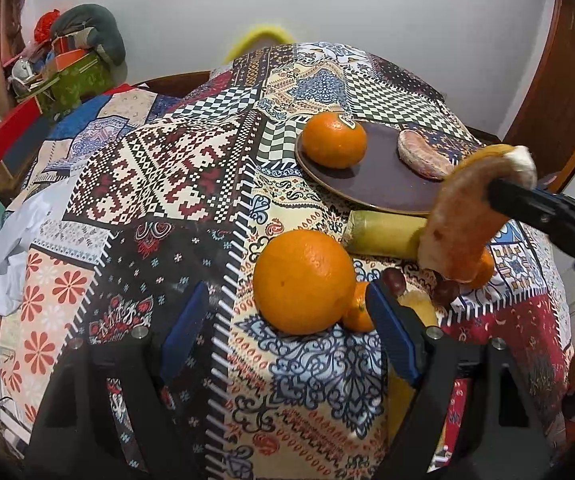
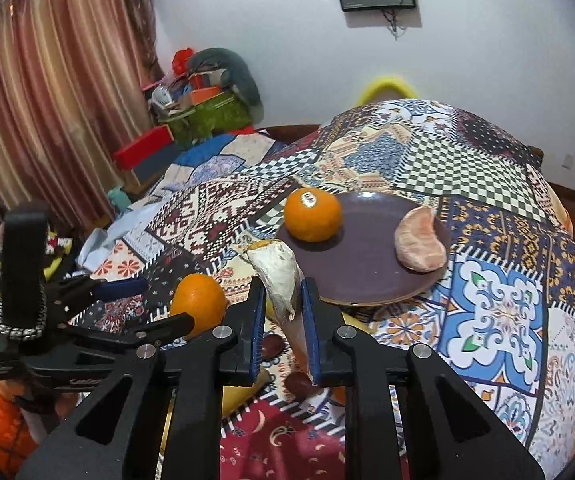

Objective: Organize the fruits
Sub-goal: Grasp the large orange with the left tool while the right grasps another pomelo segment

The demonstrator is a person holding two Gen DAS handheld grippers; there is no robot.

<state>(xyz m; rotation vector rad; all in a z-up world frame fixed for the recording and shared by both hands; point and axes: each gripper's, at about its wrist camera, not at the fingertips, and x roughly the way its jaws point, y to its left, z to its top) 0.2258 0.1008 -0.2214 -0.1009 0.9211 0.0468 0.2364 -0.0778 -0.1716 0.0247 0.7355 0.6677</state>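
A dark purple plate (image 1: 379, 184) (image 2: 371, 256) on the patterned cloth holds an orange with a sticker (image 1: 333, 140) (image 2: 313, 214) and a peeled pomelo segment (image 1: 421, 156) (image 2: 421, 240). My right gripper (image 2: 283, 308) (image 1: 499, 196) is shut on a second pomelo segment (image 2: 277, 276) (image 1: 471, 216), held in the air near the plate's front edge. My left gripper (image 1: 287, 340) (image 2: 135, 300) is open, low over the cloth, with a large orange (image 1: 303, 280) (image 2: 199, 304) just ahead between its fingers.
A banana (image 1: 387, 236), a small orange (image 1: 361, 308), dark chestnuts (image 1: 393, 280) and another yellow fruit (image 1: 419, 308) lie in front of the plate. A cluttered shelf (image 2: 203, 104) and curtain (image 2: 47, 100) stand to the left; a wall is behind.
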